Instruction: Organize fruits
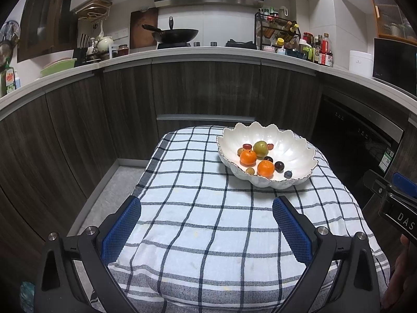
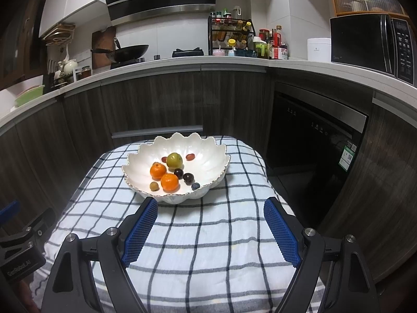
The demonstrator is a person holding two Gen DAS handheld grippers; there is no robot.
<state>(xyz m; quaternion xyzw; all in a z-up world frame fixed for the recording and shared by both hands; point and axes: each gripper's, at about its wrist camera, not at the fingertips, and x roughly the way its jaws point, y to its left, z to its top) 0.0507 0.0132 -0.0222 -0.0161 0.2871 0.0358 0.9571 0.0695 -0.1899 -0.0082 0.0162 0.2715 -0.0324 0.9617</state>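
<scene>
A white scalloped bowl [image 1: 299, 154] [image 2: 206, 156] stands on a blue-checked cloth [image 1: 208, 221] [image 2: 208, 234], toward its far side. In it lie two oranges [image 1: 248, 157] [image 2: 169, 181], a green-yellow fruit [image 1: 260, 148] [image 2: 174, 160] and several small dark and red grapes [image 1: 279, 166] [image 2: 188, 177]. My left gripper [image 1: 207, 204] hovers open over the near part of the cloth, holding nothing. My right gripper [image 2: 211, 206] is open too, just short of the bowl's near rim. Each gripper's body shows at the edge of the other view.
Dark wood cabinets [image 1: 208, 88] and a white counter [image 2: 234, 61] curve behind the table. On the counter are a wok [image 1: 177, 35], a spice rack [image 2: 230, 35], bottles and a microwave [image 2: 370, 44]. A black dishwasher [image 2: 312, 140] is at the right.
</scene>
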